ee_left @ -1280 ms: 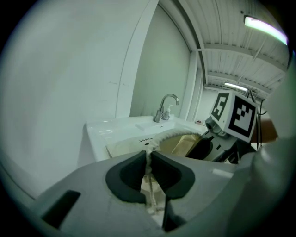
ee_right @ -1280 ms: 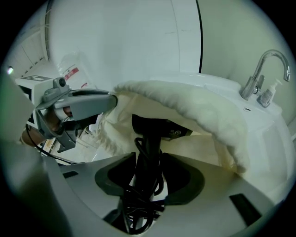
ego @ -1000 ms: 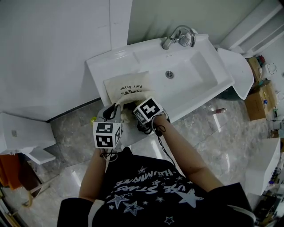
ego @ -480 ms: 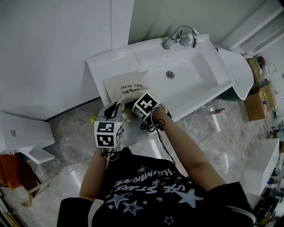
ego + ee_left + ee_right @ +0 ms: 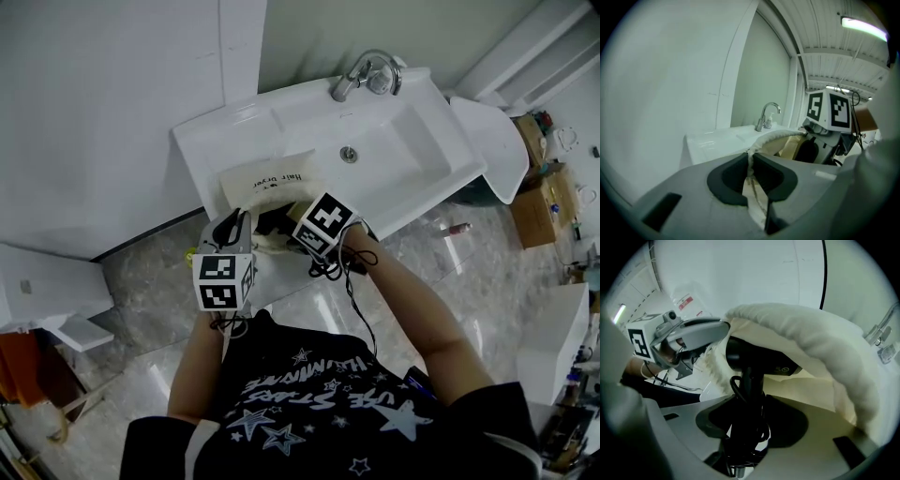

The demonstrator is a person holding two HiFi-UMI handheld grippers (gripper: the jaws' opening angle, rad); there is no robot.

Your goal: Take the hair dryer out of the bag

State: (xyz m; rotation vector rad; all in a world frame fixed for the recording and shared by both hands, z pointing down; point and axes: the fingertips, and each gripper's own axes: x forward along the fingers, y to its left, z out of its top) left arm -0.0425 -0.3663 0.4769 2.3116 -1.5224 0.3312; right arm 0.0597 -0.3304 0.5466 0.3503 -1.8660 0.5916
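A cream cloth bag [image 5: 267, 178] with dark print lies on the white counter [image 5: 202, 150] left of the basin. My left gripper [image 5: 751, 173] is shut on the bag's near rim [image 5: 780, 136], holding the mouth up. The black hair dryer [image 5: 761, 357] sits in the open mouth, its body partly under the bag's upper flap [image 5: 811, 341]. My right gripper [image 5: 750, 416] is shut on the dryer's handle [image 5: 751, 390], with the cord looped beside it. In the head view both marker cubes hover at the counter's front edge, and the dryer [image 5: 277, 221] shows dark between them.
A white basin [image 5: 412, 141] with a chrome faucet [image 5: 361, 75] takes up the counter's right part. A white wall [image 5: 94, 94] stands behind and to the left. Marble floor [image 5: 150, 281] lies below, with a cardboard box [image 5: 548, 192] at the far right.
My right gripper has risen and shifted right with the hair dryer, whose black body now shows at the bag's mouth. The left gripper has stayed on the rim.
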